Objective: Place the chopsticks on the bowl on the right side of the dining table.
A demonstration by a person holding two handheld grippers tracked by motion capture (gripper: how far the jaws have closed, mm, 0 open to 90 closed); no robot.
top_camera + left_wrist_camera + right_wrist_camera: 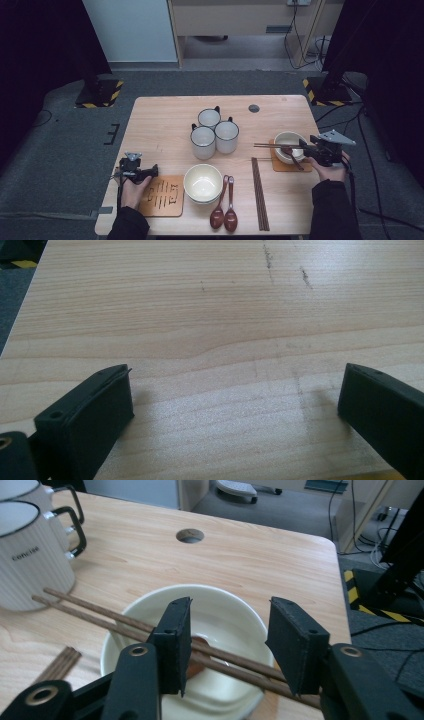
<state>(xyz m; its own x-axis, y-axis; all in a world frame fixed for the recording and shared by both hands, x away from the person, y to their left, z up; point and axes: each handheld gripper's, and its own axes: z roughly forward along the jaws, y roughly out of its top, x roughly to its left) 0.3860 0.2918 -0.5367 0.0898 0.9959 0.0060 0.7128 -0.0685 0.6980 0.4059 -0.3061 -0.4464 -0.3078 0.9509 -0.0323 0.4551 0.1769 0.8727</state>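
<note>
A cream bowl (pixel 290 134) (pixel 220 592) sits on a brown coaster (pixel 280 166) at the right of the table. A pair of brown chopsticks (pixel 267 145) (pixel 90 607) lies across its rim, and a brown spoon (pixel 197 655) rests inside. My right gripper (pixel 303 146) (pixel 230 610) hovers just above the bowl, open, with the chopsticks running beneath its jaws and no pad pressing on them. My left gripper (pixel 152 171) (pixel 235 390) rests low on the bare wood at the left, open and with nothing between its jaws.
Three white mugs (pixel 215 132) stand mid-table. A second cream bowl (pixel 202 167) sits near the front, with two brown spoons (pixel 223 210) and more chopsticks (pixel 260 192) to its right. A patterned coaster (pixel 162 196) lies beside my left hand. A cable hole (pixel 254 108) is at the back.
</note>
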